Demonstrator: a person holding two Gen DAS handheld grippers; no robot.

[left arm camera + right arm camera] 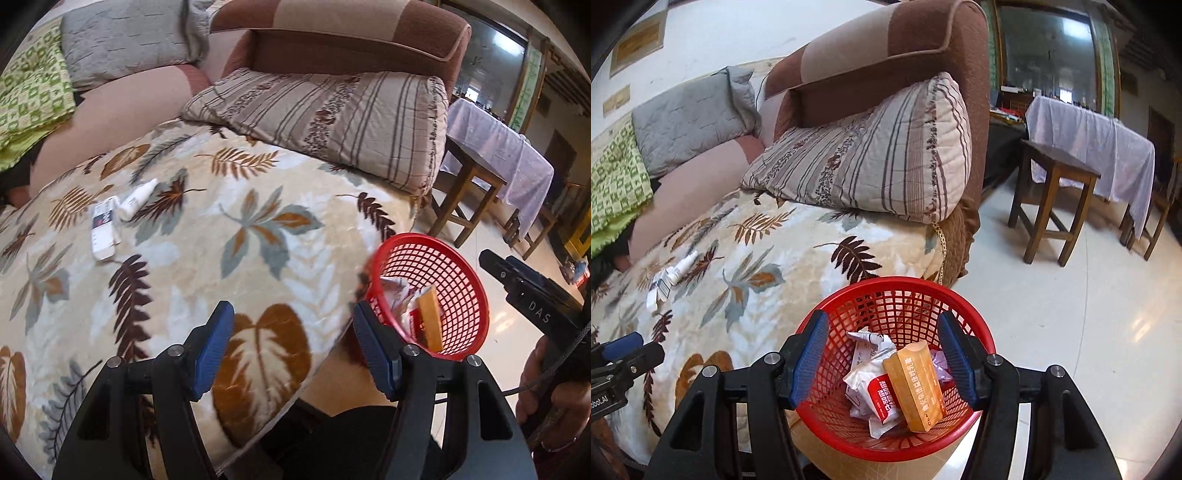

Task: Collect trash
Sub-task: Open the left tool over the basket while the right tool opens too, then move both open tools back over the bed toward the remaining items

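Across the leaf-patterned plush blanket [258, 229], a white cardboard box [103, 230] and small white plastic bottle [137, 198] lie touching, well apart from my red mesh plastic basket [897, 295]. Both my left gripper [293, 347] and right gripper [884, 360] have fingers wide, empty. I'd reach left, straddling the box squarely.

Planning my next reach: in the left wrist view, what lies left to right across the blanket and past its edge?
White box → small white bottle, touching the box → red basket with the orange box inside → right gripper, held over the floor.
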